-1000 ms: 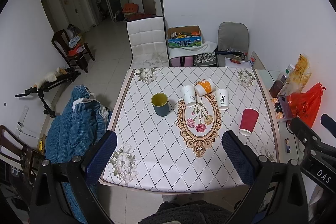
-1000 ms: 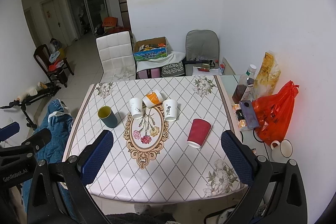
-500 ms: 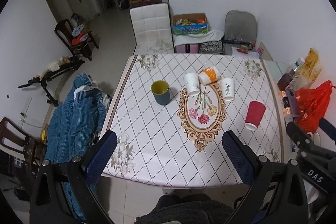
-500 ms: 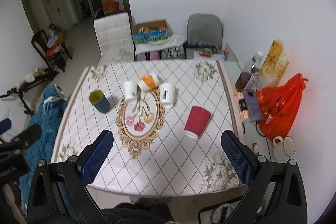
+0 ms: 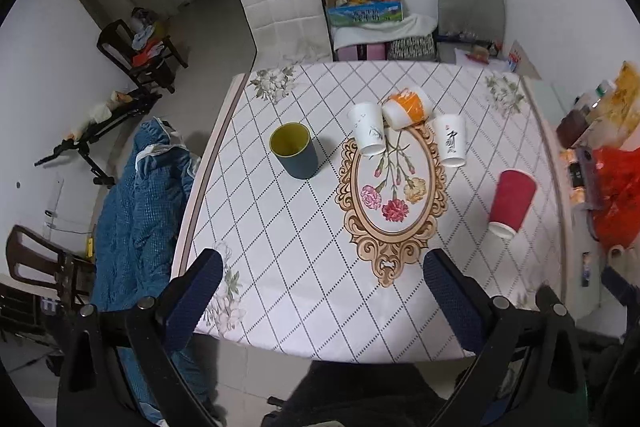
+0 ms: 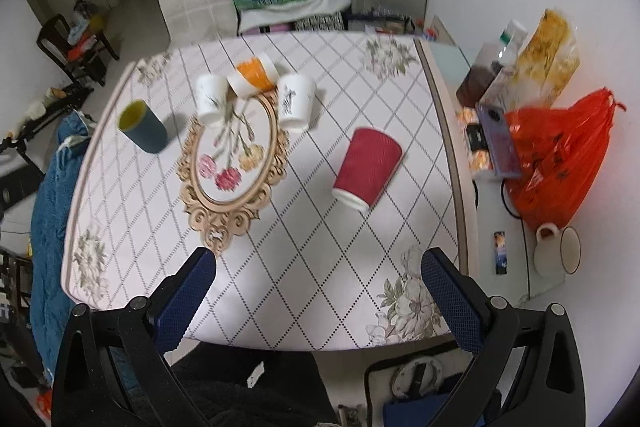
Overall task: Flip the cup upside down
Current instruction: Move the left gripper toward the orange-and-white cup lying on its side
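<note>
Inspector: Your dark green, yellow-lined upright cup point(image 5: 294, 151) stands near the worktop's point(image 5: 304, 291) left edge, axis vertical, mouth up.

Operator: Which side?

Inspector: Your left gripper point(image 5: 322, 297) is nearer; both grippers' jaws are apart, empty.

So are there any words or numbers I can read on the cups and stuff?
No text reads clearly.
White cup: black brush-style marks, too blurred to read.
Blue box behind the table: print too small to read.
Red bag: dark marks, unreadable.
Small card on the side table: too blurred to read.
</note>
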